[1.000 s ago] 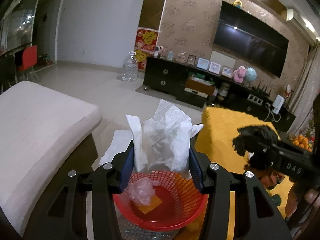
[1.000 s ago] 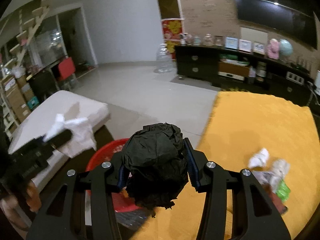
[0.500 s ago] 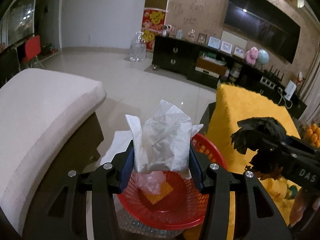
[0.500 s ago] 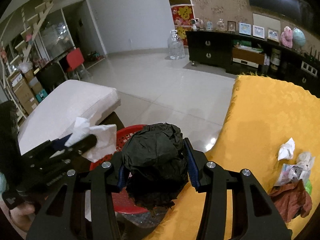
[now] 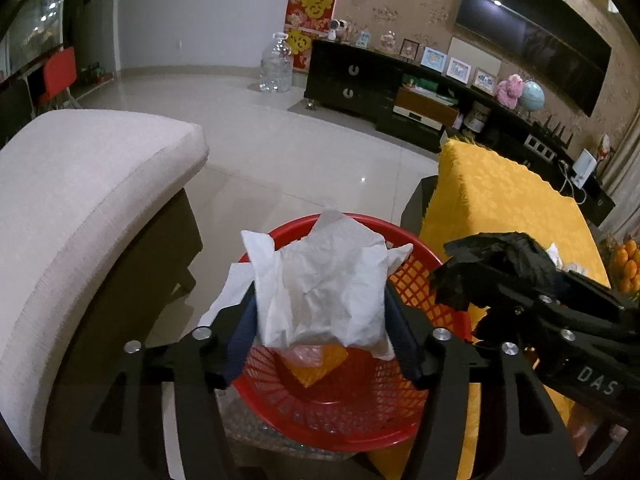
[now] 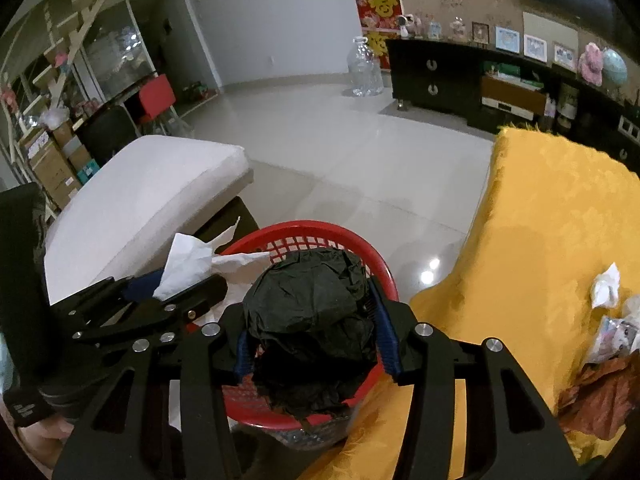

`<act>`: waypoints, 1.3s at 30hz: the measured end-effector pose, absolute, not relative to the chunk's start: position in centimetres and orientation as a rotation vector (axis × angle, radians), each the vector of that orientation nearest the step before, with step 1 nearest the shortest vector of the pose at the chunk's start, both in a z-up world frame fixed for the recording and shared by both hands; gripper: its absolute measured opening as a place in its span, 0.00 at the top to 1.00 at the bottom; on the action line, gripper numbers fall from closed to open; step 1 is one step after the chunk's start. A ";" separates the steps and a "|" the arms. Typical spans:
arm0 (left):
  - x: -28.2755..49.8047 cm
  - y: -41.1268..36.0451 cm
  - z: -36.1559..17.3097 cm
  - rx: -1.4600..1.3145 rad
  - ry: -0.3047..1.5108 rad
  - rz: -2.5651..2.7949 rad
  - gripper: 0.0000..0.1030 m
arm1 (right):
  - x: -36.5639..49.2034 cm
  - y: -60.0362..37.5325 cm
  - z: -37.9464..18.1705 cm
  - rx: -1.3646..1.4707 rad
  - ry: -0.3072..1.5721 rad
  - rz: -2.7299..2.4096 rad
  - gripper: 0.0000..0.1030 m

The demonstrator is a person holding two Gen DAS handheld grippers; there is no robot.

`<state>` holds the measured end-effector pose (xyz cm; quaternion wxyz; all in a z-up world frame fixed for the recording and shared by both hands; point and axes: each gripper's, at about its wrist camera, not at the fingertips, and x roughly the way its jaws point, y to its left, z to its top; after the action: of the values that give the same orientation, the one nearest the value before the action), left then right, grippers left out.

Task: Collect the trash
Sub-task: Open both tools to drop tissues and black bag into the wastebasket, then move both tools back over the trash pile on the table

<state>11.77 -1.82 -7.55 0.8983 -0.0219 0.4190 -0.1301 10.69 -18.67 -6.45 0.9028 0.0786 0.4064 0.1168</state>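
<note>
Closest: left hand-held gripper (image 5: 320, 316), jaws opening, white tissue wad (image 5: 320, 284) between pads, whether pads press on it cannot tell. Right hand-held gripper (image 6: 310, 328), jaws opening slightly, crumpled black bag (image 6: 310, 320) filling gap, pads against its sides. Directly beneath both: red mesh basket (image 5: 420, 280), orange scrap (image 5: 316, 368) and clear plastic on its floor. At 3 o'clock of basket: yellow-covered tabletop (image 6: 540, 220), more litter (image 6: 608, 320) at its right edge. At 9 o'clock: pale cushioned seat (image 5: 80, 184). Beyond: tiled floor, dark cabinet.

Dim indoor light — ceiling-lamp glare on the glossy floor (image 6: 428, 276), heavy fisheye bending, dark corners.
</note>
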 end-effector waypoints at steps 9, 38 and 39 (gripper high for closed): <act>12.0 -1.0 -7.2 -0.099 0.865 -0.233 0.28 | 10.5 -20.1 -6.7 0.236 0.837 0.233 0.30; 8.5 -4.8 -2.2 -0.013 0.654 -0.281 0.12 | 1.3 -30.8 0.2 0.246 0.620 -0.068 0.24; 8.5 -4.9 -2.1 -0.012 0.652 -0.286 0.12 | 0.8 -31.4 0.3 0.251 0.614 -0.085 0.24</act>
<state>8.45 -4.92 -2.15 0.9373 -0.0057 0.3191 -0.1402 0.78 -31.42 0.34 0.9447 0.1231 0.3012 -0.0419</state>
